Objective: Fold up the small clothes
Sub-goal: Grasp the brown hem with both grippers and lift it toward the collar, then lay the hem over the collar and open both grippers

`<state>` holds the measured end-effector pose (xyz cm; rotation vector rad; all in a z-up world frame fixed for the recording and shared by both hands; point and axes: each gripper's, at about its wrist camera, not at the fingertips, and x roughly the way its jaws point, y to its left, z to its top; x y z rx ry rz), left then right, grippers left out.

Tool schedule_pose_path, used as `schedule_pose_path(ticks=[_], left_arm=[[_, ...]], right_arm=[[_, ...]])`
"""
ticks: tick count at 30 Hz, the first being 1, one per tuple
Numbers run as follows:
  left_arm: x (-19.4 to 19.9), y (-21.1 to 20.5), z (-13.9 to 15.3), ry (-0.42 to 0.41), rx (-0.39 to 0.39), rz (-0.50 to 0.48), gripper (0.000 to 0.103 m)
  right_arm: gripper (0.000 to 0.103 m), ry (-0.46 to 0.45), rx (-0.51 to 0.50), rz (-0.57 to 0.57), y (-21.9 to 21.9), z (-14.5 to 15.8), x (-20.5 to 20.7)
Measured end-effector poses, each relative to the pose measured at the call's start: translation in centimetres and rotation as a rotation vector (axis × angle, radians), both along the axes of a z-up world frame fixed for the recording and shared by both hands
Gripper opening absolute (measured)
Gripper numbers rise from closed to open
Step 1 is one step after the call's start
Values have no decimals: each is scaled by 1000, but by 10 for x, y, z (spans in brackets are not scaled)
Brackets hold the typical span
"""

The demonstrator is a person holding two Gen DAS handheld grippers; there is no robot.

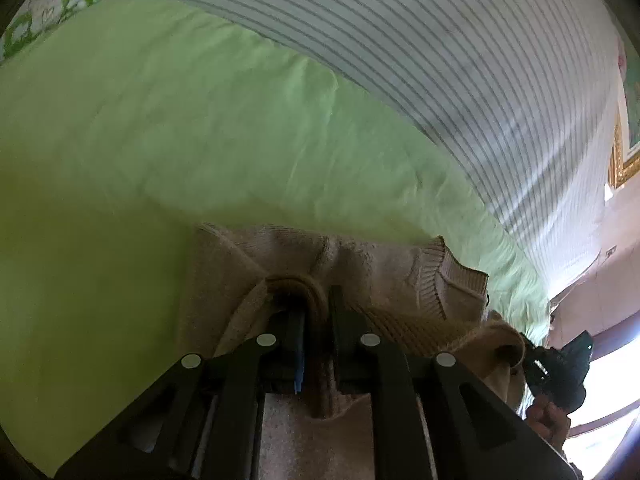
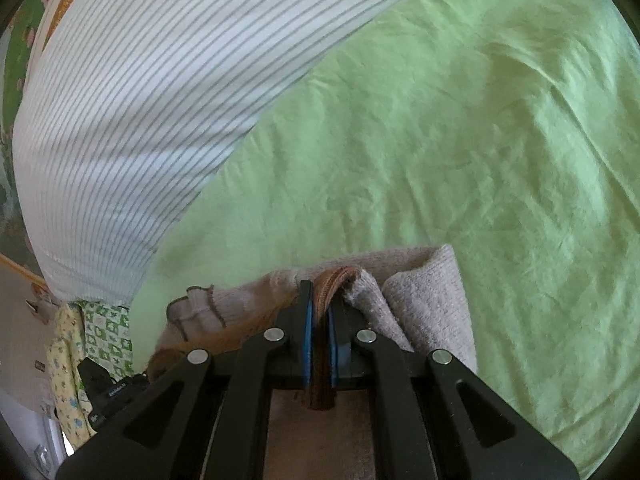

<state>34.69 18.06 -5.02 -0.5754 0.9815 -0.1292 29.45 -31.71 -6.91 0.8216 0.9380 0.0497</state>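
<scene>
The green sheet (image 2: 460,152) fills most of what I see, with a striped cover (image 2: 132,112) lying across its far side. A patterned cloth (image 2: 108,332) hangs at the edge in the right view; I can't tell what it belongs to.

The sweater (image 1: 380,280), a small beige knit, hangs between my two tools just above the sheet, bunched and doubled over. My left gripper (image 1: 316,312) is clenched on a thick rolled edge of it, the knit wrapping over one finger. My right gripper (image 2: 320,304) is clamped on a brown ribbed hem, which runs back between the blue pads (image 2: 307,340). In the left view the other tool shows at the lower right, near a ribbed cuff (image 1: 452,280).

I judge the fold to be mid-carry. To do it well I should keep both grips level and equally taut, lay the free edge down square on the sheet, and only then let go, so that the knit doesn't slump.

No containers are in view.
</scene>
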Motion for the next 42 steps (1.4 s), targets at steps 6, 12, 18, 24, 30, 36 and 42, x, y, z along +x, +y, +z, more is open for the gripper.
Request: schedule_pose_path(ticks=[6,12,18,24,30,36,42], left_arm=[[-17,0,28,-27,55,5,52],[-53,9,70,-121,118,46,69],[-97,-28,79,-139,107,-140,69],[-141,-112,53,-126,217,-416,69],[-138,-151,32,-140,296,-497,67],[-90,-151,8,-112,365,-449,65],[-48,-120,1,-88,360,-362,58]], right_arm=[[15,-8,-12,9,1,18,-2],[37,-100,-55,-54,-10,55,-26],[37,-164,-111,15,13,80,-68],[37,-208,-376,367,107,80,-108],[27,-206,-452,568,156,57,-105],[25,-125,-464,646,169,20,-63],[22,-65,-514,507,139,2,-31]])
